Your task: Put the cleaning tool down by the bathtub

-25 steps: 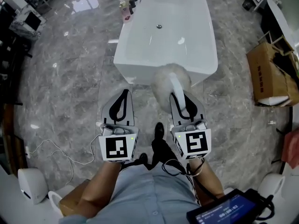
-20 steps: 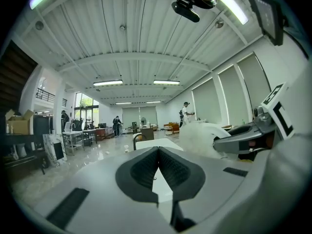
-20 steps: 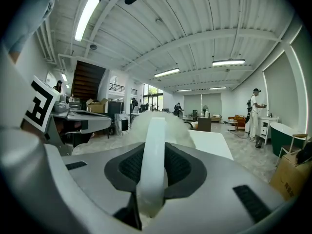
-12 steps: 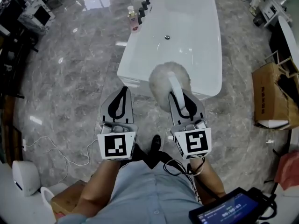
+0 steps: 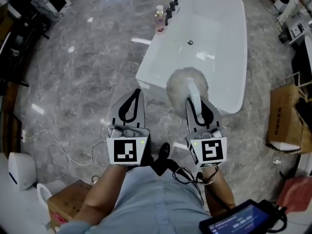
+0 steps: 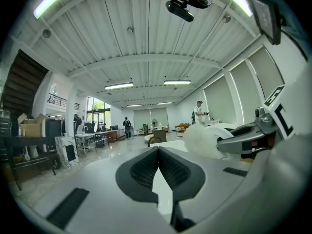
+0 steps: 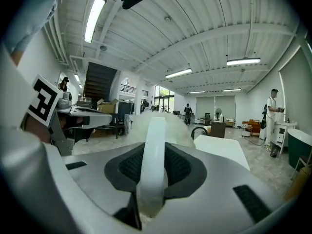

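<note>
While pinching the white handle of the cleaning tool [image 7: 155, 147] from both sides, holds the right gripper [image 5: 197, 106] out over the grey marble floor [image 5: 73, 77]. Clamped firmly, with the jaws parted only by the handle's thickness. Running forward from between those jaws, arching up and ending in a fluffy white head just beyond the tips. Carried in the air, not set on the floor. Seen from the head view against the near end of the white bathtub [image 5: 219, 33], straight ahead of the right jaws; cannot tell whether touching its rim.

To the left of the right jaws, level with them and apart: the left gripper [image 5: 132, 106], with jaws pressed together at the tips and nothing between them.

Far ahead of both pairs of jaws, at the tub's left rim: a black tap [image 5: 170, 9] and, just beside it, a small pump bottle [image 5: 159, 21]. Off to the right of the right jaws, well apart: an open cardboard box [image 5: 285, 116] on the floor. Left of and behind the left jaws: a thin white cable [image 5: 53, 155] trailing over the marble. Behind both pairs of jaws, past the marker cubes: bare forearms, a light blue shirt and one dark shoe [image 5: 165, 150].

Far beyond the jaws in both gripper views: a wide hall with a ribbed ceiling, strip lights, desks, a dark staircase and a few people standing in the distance.
</note>
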A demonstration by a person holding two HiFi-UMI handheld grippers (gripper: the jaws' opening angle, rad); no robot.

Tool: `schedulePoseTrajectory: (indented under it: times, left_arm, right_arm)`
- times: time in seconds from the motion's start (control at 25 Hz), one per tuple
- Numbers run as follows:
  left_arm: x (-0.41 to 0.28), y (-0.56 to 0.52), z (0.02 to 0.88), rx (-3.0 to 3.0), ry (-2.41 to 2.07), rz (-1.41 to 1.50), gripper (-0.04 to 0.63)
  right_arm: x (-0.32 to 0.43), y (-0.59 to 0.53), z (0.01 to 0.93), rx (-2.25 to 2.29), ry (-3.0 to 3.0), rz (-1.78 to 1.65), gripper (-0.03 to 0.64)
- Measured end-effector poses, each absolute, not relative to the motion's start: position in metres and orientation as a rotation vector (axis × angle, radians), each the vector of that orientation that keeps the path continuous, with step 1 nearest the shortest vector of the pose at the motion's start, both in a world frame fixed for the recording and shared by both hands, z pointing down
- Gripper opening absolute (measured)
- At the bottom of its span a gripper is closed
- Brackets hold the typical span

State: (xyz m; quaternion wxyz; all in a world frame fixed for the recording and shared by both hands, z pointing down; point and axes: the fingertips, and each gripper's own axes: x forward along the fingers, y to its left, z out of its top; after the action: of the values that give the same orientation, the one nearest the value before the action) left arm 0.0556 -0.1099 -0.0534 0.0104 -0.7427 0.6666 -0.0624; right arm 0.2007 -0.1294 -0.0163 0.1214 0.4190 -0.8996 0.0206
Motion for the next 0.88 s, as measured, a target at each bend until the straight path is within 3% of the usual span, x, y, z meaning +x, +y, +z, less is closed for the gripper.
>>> schedulePoseTrajectory:
  times: [0.88]
  left_arm:
    - [-0.044,-0.162,0.046,-2.408,2.148,-0.316,0.014]
  right_arm:
    - [0.078,-0.154,0.094,0.883,-2.612,0.086,0.098]
